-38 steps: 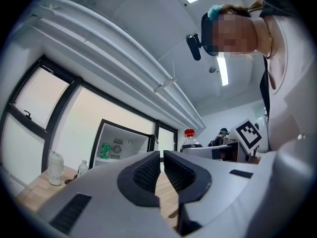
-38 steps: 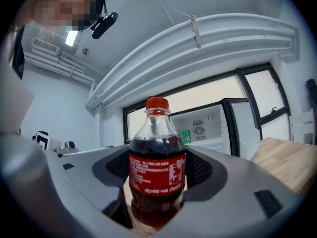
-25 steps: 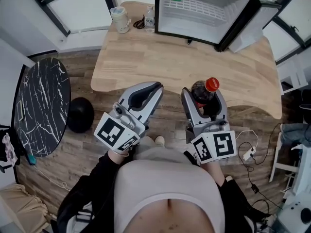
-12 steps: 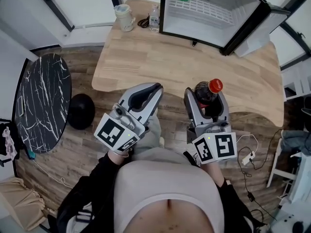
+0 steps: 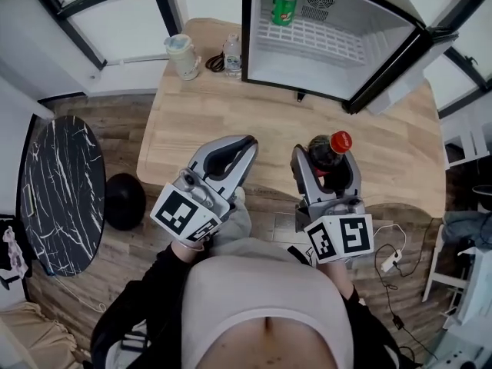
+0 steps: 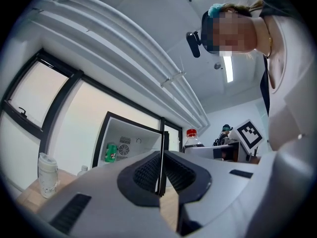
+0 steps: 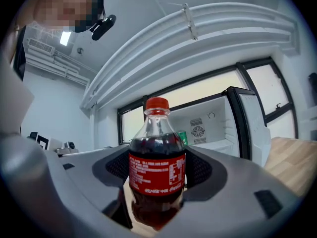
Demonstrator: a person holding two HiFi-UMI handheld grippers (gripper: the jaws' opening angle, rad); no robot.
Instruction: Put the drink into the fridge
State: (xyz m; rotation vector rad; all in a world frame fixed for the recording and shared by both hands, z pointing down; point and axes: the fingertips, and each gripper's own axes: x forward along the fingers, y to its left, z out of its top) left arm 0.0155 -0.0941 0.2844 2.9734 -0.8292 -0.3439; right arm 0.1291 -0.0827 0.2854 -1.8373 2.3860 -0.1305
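Left gripper: lower middle of the head view, jaws pressed together on nothing.
Cola bottle: just right of it, upright and red-capped, clamped at its label by the right gripper.
Mini fridge: upper right, door swung open; a green drink, can or bottle I cannot tell, stands at the back of its shelf.
Change: the wooden table now lies under both grippers' tips, and the fridge sits nearer.
Meaning: the carry is probably under way; the bottle is well short of the shelf.
Views: only the left gripper view shows its pads meeting; only the head view shows the bare wire shelf.
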